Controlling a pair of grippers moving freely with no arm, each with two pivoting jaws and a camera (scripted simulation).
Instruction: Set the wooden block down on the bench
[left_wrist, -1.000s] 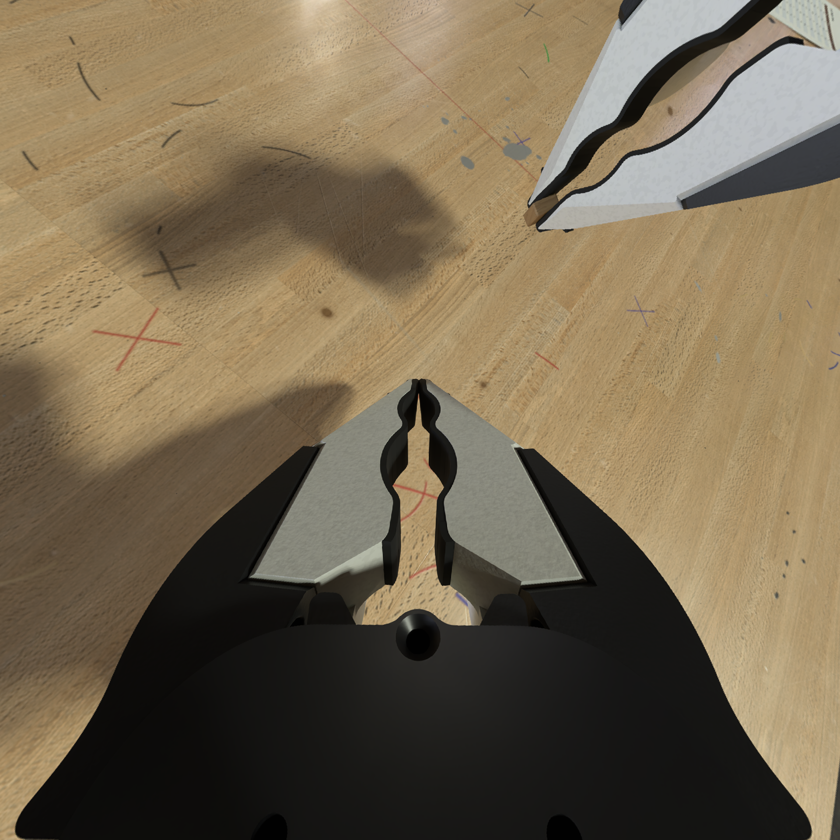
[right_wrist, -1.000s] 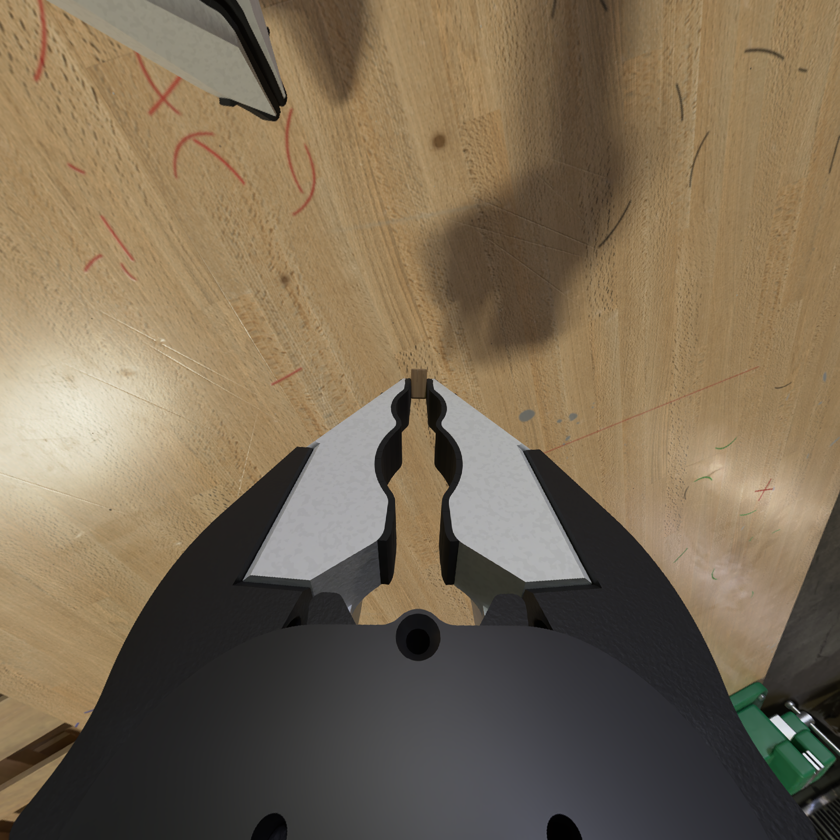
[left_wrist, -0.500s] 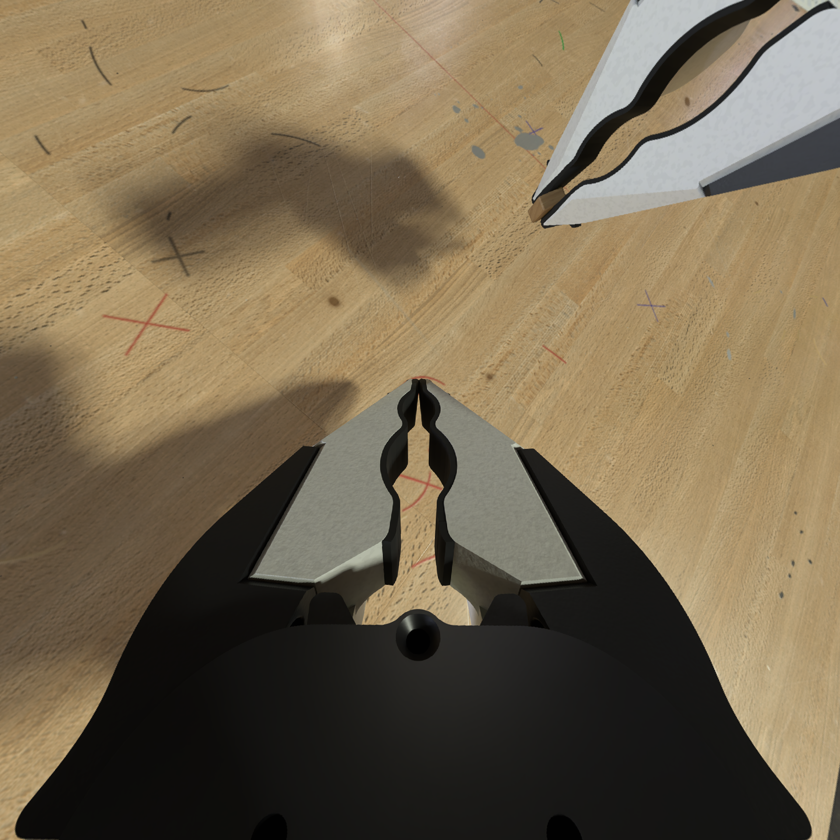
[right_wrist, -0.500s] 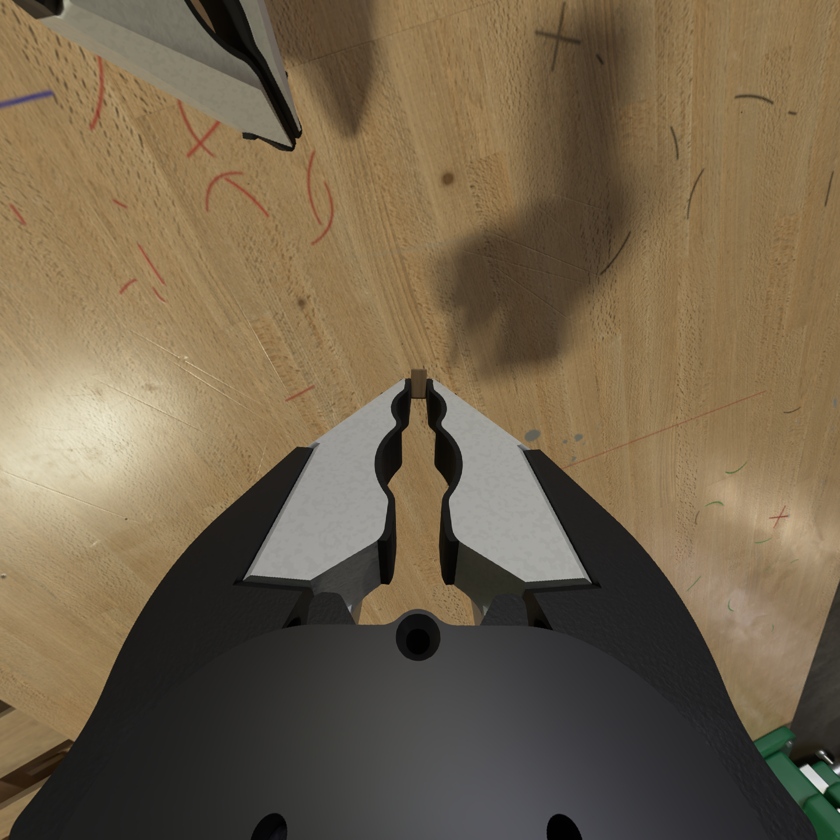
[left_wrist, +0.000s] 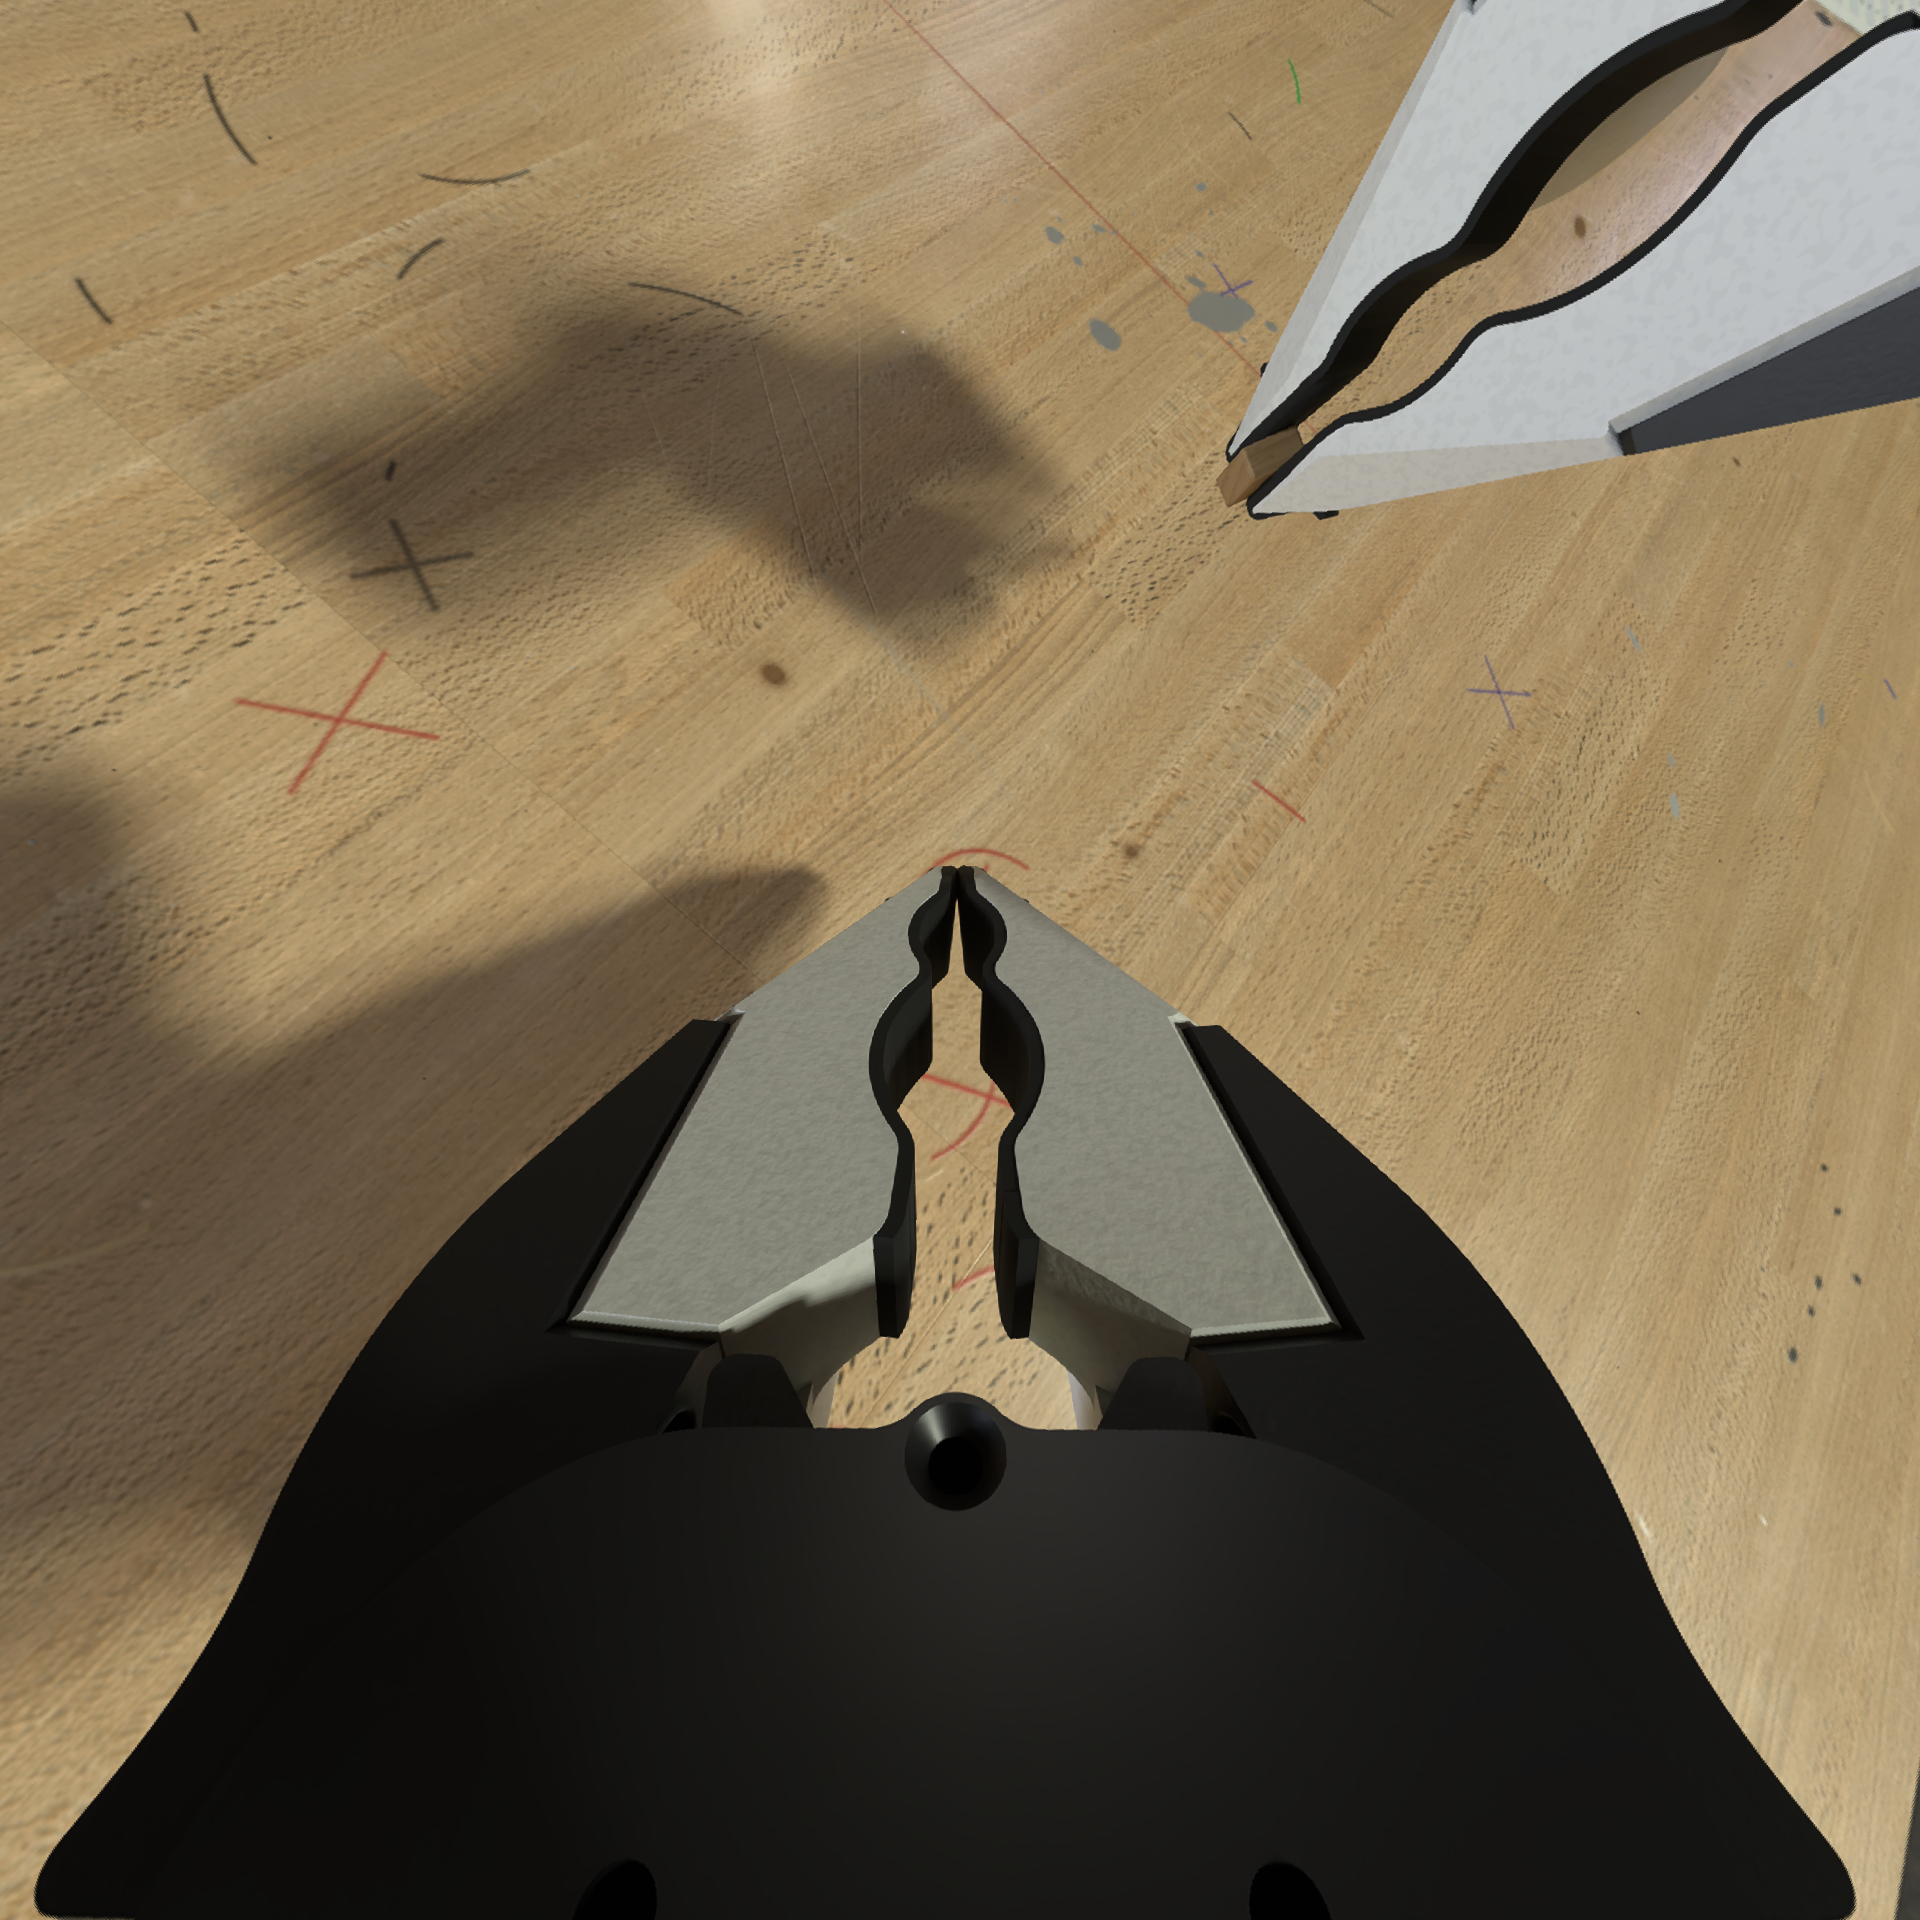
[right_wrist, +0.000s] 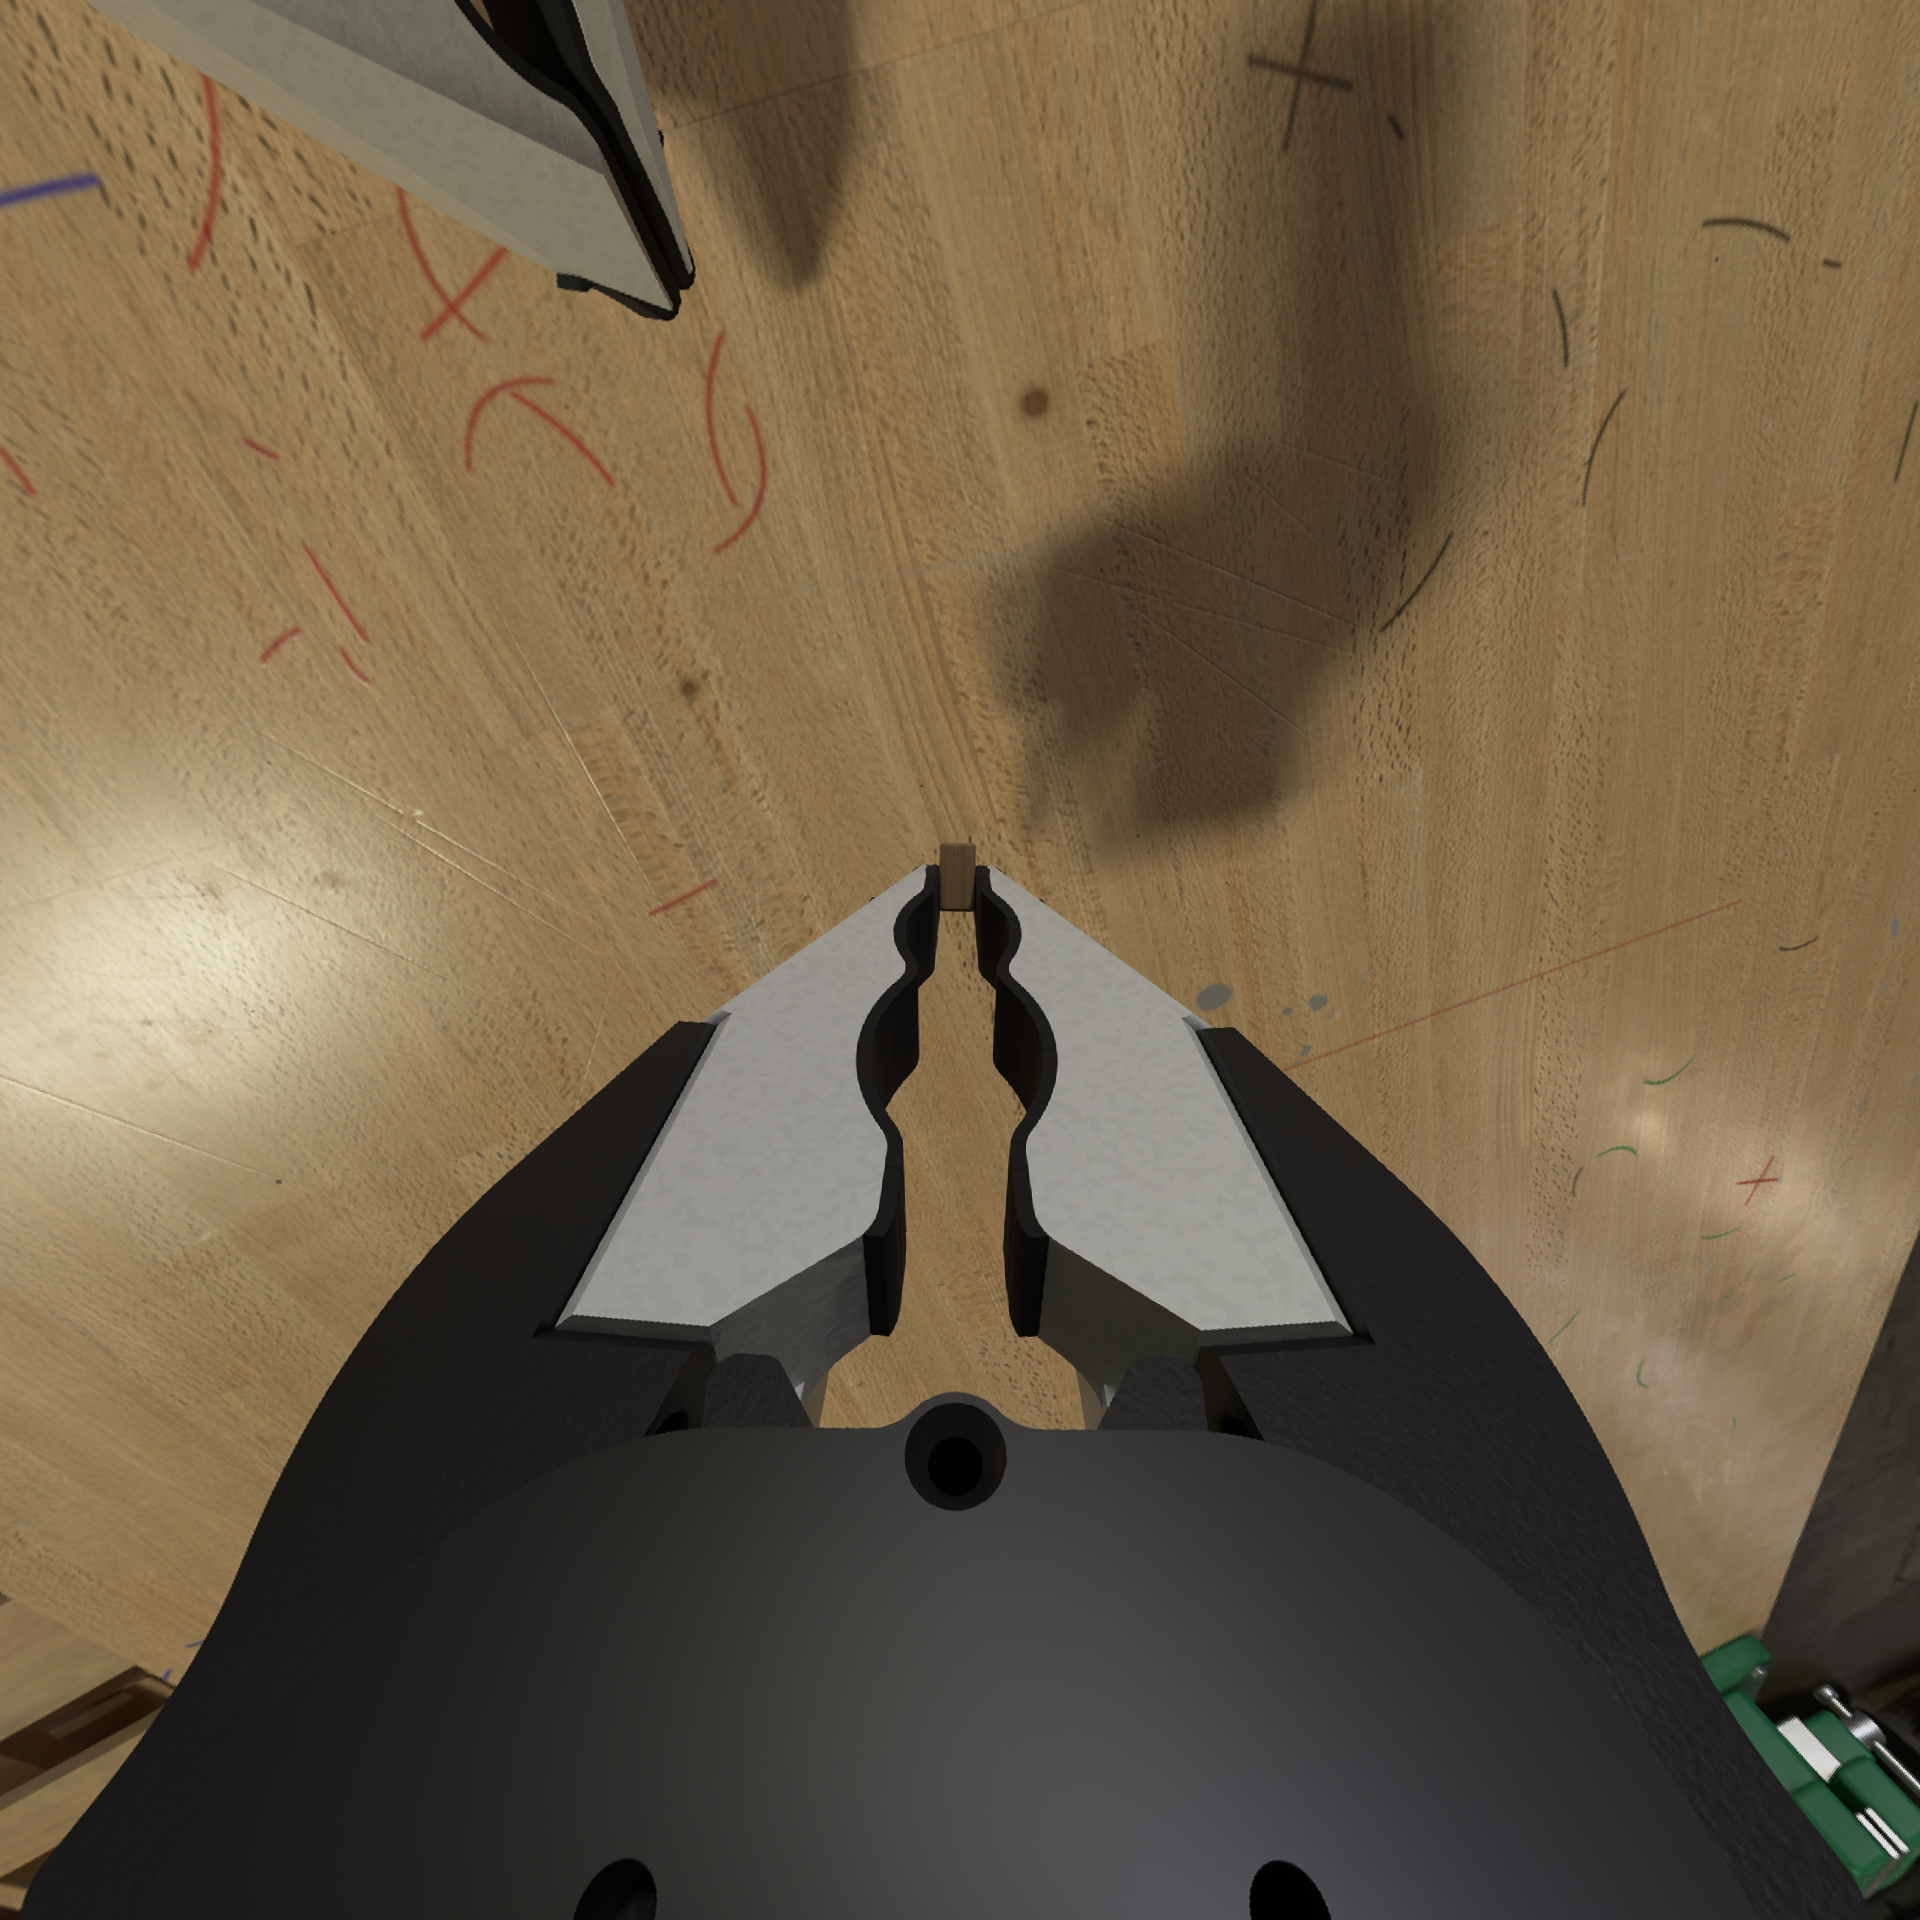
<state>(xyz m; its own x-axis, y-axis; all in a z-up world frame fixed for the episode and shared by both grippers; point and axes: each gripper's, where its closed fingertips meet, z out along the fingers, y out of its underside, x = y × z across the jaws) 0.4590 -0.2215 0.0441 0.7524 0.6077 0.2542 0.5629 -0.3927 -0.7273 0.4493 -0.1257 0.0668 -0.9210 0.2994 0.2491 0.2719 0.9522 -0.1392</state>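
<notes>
The jaws of the right gripper (right_wrist: 956, 883) are nearly closed, and the small light-brown wooden block (right_wrist: 956, 875) is pinched at their very tips. The block's long side is seen to run across the tips, with one end poking out sideways (left_wrist: 1259, 470). It is held above the pale scribbled wooden counter (right_wrist: 312, 935), which lies straight ahead of the tips. How high cannot be told. The jaws of the left gripper (left_wrist: 956, 878) are pressed together with nothing held, well apart.
</notes>
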